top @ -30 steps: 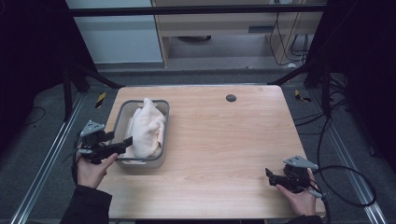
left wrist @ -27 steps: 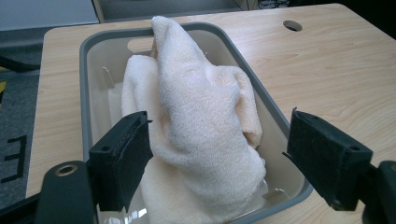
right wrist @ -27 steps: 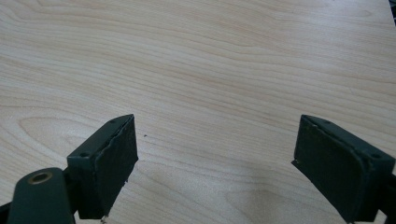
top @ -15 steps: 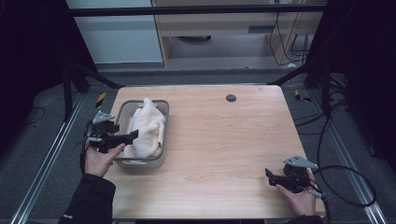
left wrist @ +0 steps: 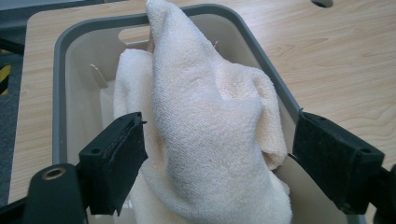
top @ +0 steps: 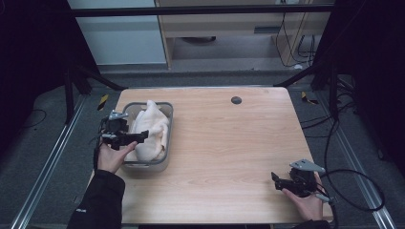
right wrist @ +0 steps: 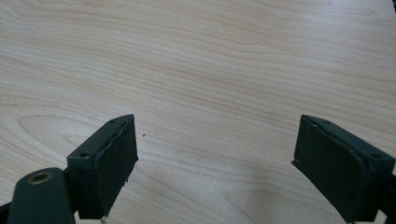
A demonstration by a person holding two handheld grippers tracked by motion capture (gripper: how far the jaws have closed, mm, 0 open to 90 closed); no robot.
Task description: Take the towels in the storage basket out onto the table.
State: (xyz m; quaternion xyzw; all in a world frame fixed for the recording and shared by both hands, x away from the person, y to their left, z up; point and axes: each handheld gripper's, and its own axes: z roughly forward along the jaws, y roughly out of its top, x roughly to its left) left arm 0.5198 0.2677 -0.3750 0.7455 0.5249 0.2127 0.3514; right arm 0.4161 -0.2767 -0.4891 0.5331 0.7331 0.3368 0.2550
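A cream towel (top: pixel 149 132) lies heaped in a grey bin (top: pixel 168 110) at the left side of the table (top: pixel 239 143), one end rising in a peak toward the far rim. The left gripper (top: pixel 139 138) hangs over the bin's near left part, its jaws spread wide on either side of the towel's bulk; in the left gripper view the cloth (left wrist: pixel 205 140) sits between the pads, not yet pinched. The step in hand looks like the reach to grasp the towel. The next move probably calls for lowering a little and closing on a thick fold, so the cloth lifts free of the bin walls.

The right gripper (top: pixel 278 180) rests at the near right corner, well apart, jaws wide over bare wood.

How the towel is folded beneath and what lies on the bin's floor is hidden. The small dark round spot (top: pixel 236 100) at the table's far edge is too small to identify.
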